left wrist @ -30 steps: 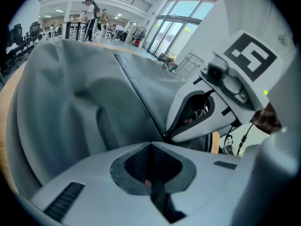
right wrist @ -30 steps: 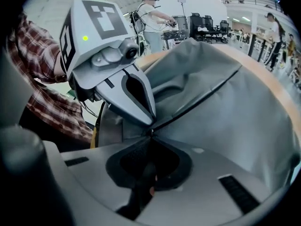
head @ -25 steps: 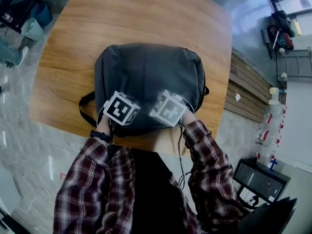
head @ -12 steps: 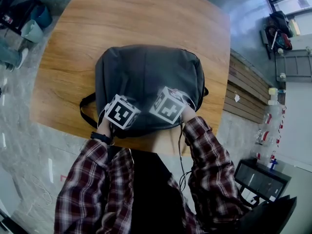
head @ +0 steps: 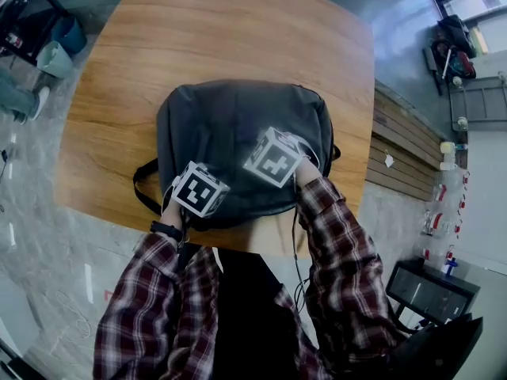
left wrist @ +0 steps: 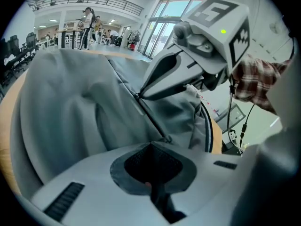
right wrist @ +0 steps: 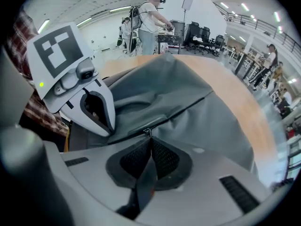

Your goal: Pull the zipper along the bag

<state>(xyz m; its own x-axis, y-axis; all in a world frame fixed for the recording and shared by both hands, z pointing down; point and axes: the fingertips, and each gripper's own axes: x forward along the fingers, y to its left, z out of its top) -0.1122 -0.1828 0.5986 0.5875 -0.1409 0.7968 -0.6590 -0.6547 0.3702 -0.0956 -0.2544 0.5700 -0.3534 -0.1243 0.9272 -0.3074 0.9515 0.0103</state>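
Here the grey bag (head: 238, 125) lies flat on the wooden table (head: 238, 22), toward the person's edge. The right gripper (right wrist: 150, 138) is pinched tight on the zipper pull (right wrist: 147, 132). The left gripper (left wrist: 151, 146), jaws together, clamps bag fabric at the zipper track (left wrist: 150, 115).

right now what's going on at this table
A person holds a gripper in each hand over a dark bag lying on a wooden table. The left gripper is shut on the bag's fabric by the zipper line, and the right gripper is shut on the zipper pull.
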